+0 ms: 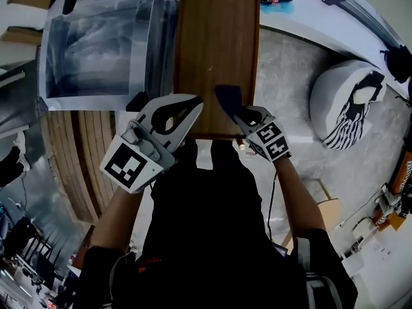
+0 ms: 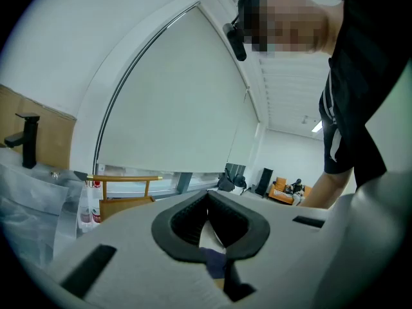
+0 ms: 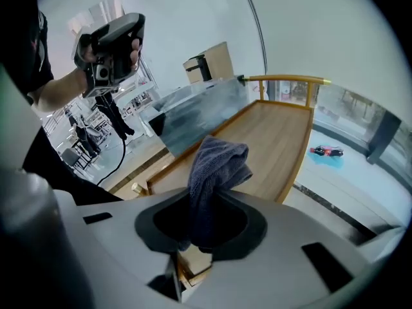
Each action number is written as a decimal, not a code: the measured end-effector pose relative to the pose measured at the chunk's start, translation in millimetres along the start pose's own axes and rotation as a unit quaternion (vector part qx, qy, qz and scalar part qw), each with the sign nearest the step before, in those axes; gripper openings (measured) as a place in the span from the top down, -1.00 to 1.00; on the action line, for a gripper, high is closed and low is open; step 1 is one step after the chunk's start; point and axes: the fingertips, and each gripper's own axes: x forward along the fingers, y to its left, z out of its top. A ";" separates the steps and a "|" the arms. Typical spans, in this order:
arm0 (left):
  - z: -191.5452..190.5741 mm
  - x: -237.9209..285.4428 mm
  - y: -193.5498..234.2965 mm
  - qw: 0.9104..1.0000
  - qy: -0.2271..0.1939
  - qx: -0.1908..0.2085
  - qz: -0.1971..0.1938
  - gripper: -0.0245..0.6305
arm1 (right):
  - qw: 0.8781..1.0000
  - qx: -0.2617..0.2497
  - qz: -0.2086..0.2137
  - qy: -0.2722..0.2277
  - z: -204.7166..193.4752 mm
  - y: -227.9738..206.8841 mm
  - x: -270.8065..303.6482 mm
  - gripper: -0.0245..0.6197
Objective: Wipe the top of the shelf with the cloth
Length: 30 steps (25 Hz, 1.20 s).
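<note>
Right gripper (image 3: 207, 205): fingers clamped on dark blue cloth (image 3: 215, 166), held over near end of wooden shelf (image 3: 283, 131) top. Left gripper (image 2: 206, 195): fingers together, empty, pointing up. Cloth looks soft, light, floppy; bunched-middle grip probably suits, loose end free for wiping.

Slate-blue cloth (image 3: 215, 172), honey-brown wood-grain shelf top (image 1: 219, 50), perhaps zebra-striped black-and-white fabric (image 1: 351, 118) on whitish cushion (image 1: 331, 85).
</note>
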 end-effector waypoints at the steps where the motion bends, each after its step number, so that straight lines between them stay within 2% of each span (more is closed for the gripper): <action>1: 4.7 0.6 1.2 1.000 -0.002 0.004 0.001 0.86 | 1.000 0.002 -0.005 -0.007 6.6 -2.5 -3.1 0.70; 9: 34.9 1.7 5.9 1.000 -0.015 0.025 -0.001 0.86 | 0.999 -0.003 -0.032 -0.043 54.7 -15.5 -21.0 0.70; 16: 64.4 -3.6 6.4 0.998 -0.035 0.044 0.002 0.86 | 0.993 -0.017 -0.046 -0.108 116.6 -11.4 -55.7 0.70; 23: 91.4 -11.8 -3.7 0.996 -0.056 0.064 0.003 0.86 | 0.981 -0.050 -0.063 -0.177 180.0 2.0 -105.9 0.70; 30: 113.2 -16.2 -20.0 0.994 -0.072 0.080 -0.004 0.86 | 0.967 -0.074 -0.072 -0.233 222.1 20.7 -147.2 0.70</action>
